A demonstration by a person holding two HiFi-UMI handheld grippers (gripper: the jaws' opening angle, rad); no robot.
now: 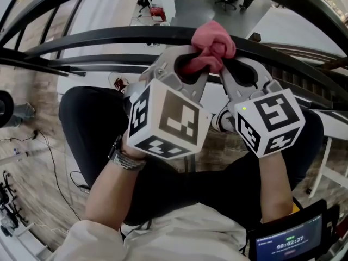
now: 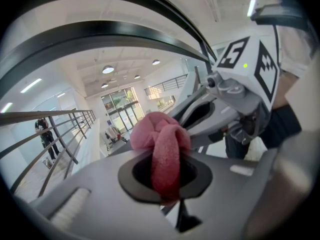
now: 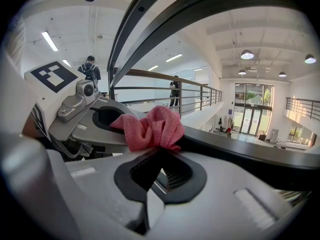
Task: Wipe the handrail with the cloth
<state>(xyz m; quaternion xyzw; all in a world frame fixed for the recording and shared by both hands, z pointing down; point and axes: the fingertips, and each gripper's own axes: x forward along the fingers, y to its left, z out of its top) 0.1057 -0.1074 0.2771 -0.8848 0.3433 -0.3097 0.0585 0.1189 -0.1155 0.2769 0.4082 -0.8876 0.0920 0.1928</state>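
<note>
Left gripper (image 1: 187, 64) and right gripper (image 1: 234, 69) both have fingers pinching the pink cloth (image 1: 215, 43) against the dark handrail (image 1: 109, 37)

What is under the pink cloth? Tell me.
The black handrail runs under the pink cloth, whose lower fold is pinched in the left gripper. The stretch of rail beneath it is covered.

Dark handrail with a cloth on top
The curved black handrail (image 1: 109, 36) crosses the head view, and a bunched pink cloth (image 1: 215, 47) rests on its top face; far below, a thin cable (image 1: 54, 170) trails over the wood-patterned floor (image 1: 30, 145).
</note>
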